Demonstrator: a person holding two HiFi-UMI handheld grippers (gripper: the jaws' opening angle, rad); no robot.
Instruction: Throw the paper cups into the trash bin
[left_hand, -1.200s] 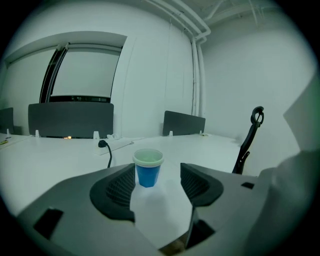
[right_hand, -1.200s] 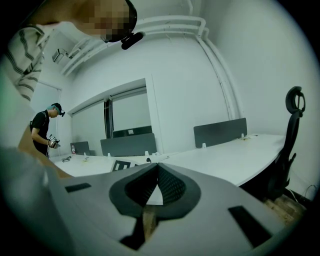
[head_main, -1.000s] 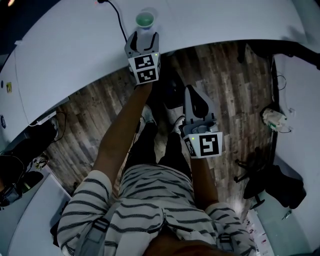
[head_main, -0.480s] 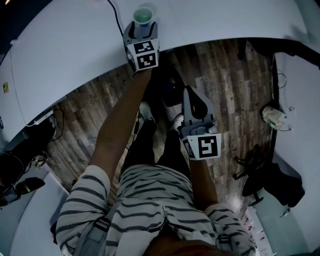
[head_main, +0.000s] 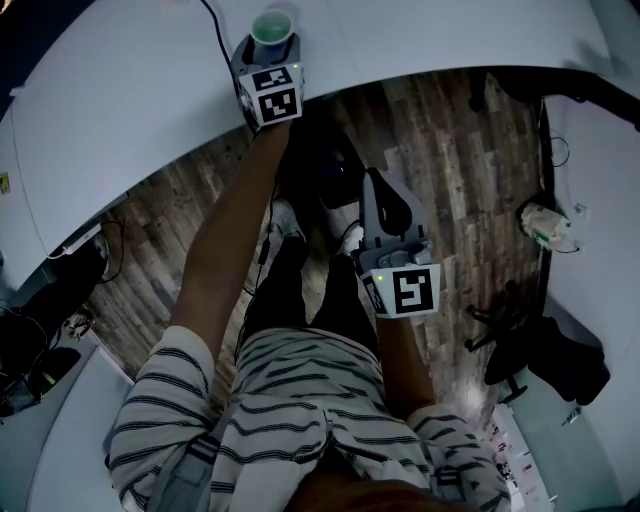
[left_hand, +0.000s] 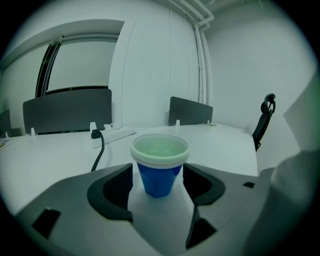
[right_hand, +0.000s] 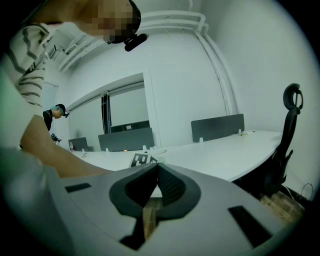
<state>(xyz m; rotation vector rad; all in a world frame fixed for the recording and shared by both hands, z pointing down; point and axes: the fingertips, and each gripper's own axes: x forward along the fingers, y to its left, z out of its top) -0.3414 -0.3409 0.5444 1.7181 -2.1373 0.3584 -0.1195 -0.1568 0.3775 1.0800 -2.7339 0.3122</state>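
A blue paper cup (head_main: 271, 27) with a white rim stands upright on the white table (head_main: 130, 90). In the left gripper view the cup (left_hand: 160, 167) sits between the two dark pads, with a small gap on each side of its blue wall. My left gripper (head_main: 270, 48) (left_hand: 157, 187) reaches over the table edge around the cup, and its jaws are opening. My right gripper (head_main: 385, 195) (right_hand: 156, 175) hangs over the wooden floor in front of the person's legs, its pads shut together with nothing in them. No trash bin shows in any view.
A black cable (head_main: 225, 30) runs across the table just left of the cup to a power strip (left_hand: 107, 135). A white object (head_main: 545, 230) and a dark chair (head_main: 555, 365) sit on the floor at the right. Grey desk dividers (left_hand: 67, 115) stand behind.
My left gripper has moved forward and a little left over the table edge, so the cup now stands between its jaws. The right gripper has barely shifted.
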